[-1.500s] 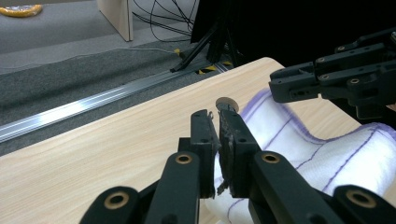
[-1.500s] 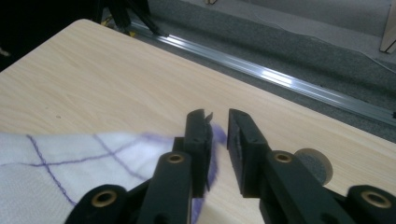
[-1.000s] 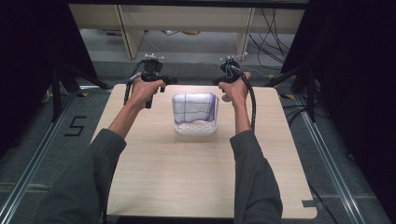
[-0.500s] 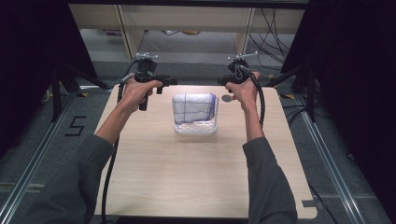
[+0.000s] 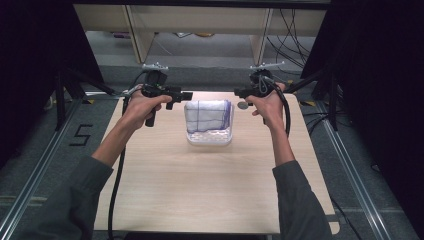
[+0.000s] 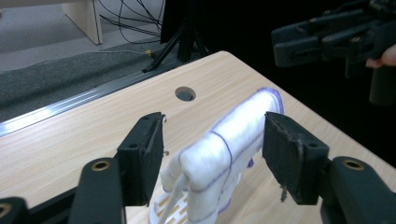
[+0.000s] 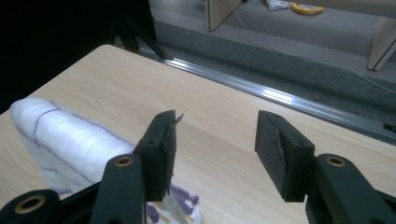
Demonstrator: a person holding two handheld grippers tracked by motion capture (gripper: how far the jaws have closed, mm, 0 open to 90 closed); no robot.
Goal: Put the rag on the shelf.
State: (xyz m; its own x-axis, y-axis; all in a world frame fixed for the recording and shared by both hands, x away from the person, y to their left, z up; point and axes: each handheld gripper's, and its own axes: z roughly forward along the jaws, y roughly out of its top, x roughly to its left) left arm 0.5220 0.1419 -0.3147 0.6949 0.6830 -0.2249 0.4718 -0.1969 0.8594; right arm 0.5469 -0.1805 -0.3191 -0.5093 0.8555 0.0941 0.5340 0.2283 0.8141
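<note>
A person is sitting at a pale wooden bench (image 5: 200, 190), holding a two-jaw gripper in each hand on either side of a folded white cloth with thin purple lines (image 5: 207, 116). The cloth is draped over a small white rack or basket (image 5: 209, 139) that is standing near the far middle of the bench, and the fold is hanging evenly down both sides. The left gripper (image 5: 186, 95) is hovering just left of the cloth's top edge, and the right gripper (image 5: 239, 92) is hovering just right of it, beside a round hole in the bench (image 5: 243, 105). Both sets of jaws have just been opening and are now standing apart, gripping nothing. In the left gripper view the cloth (image 6: 229, 149) is appearing in the gap between the black pads (image 6: 289, 154), but lying lower and beyond them, untouched. In the right gripper view the jaws are framing bare bench, with the cloth (image 7: 70, 135) off to one side. Judging from this, the draping of the cloth over the rack is looking finished, with both grippers letting go; what is seeming to remain is only drawing the hands clear, or perhaps neatening the fold.
</note>
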